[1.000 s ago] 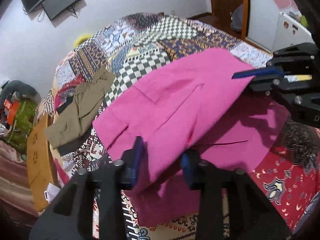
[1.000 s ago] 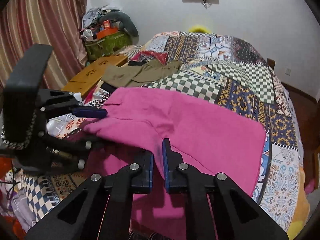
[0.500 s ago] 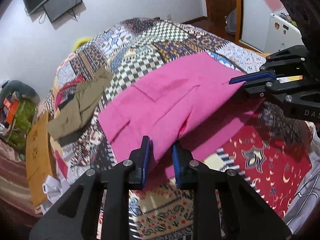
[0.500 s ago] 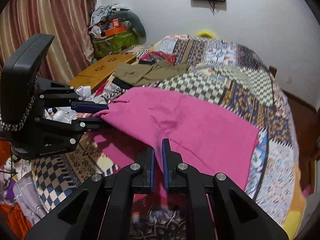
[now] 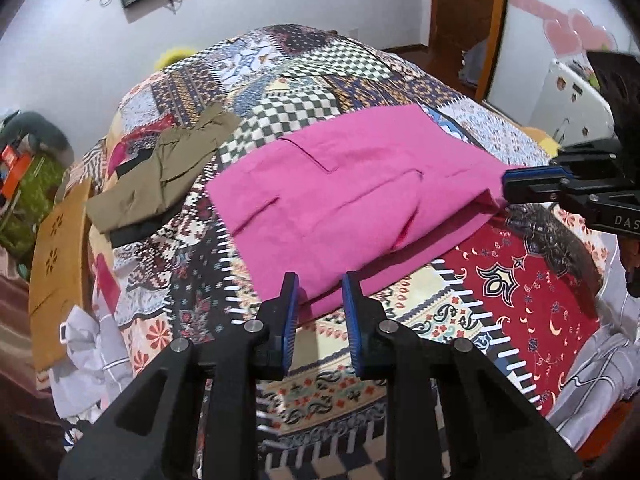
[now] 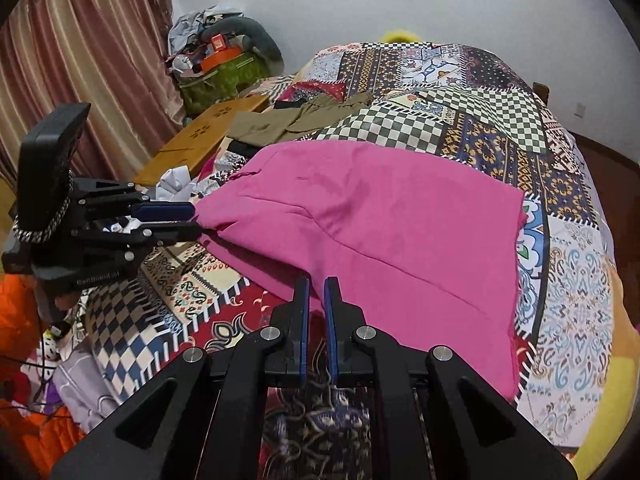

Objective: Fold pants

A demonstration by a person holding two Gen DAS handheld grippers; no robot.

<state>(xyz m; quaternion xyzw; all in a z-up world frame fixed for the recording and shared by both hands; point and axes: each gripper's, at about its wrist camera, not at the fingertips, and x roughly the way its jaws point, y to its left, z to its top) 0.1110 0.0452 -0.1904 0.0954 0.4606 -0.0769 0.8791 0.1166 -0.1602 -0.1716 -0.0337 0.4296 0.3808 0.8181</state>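
The left tool (image 5: pixel 319 294) stands open, its blue pads on either side of the near corner of the pink pants (image 5: pixel 352 200) without pinching; the right tool (image 6: pixel 316 300) is nearly closed and seems to pinch the near hem, probably to keep the fold flat; the pants lie folded on the patchwork bed (image 5: pixel 520 300), just ahead of both tools; olive trousers (image 5: pixel 160 176) lie well apart behind.

Letters "DAS" on the right claw (image 5: pixel 505 188) body, rest cut off
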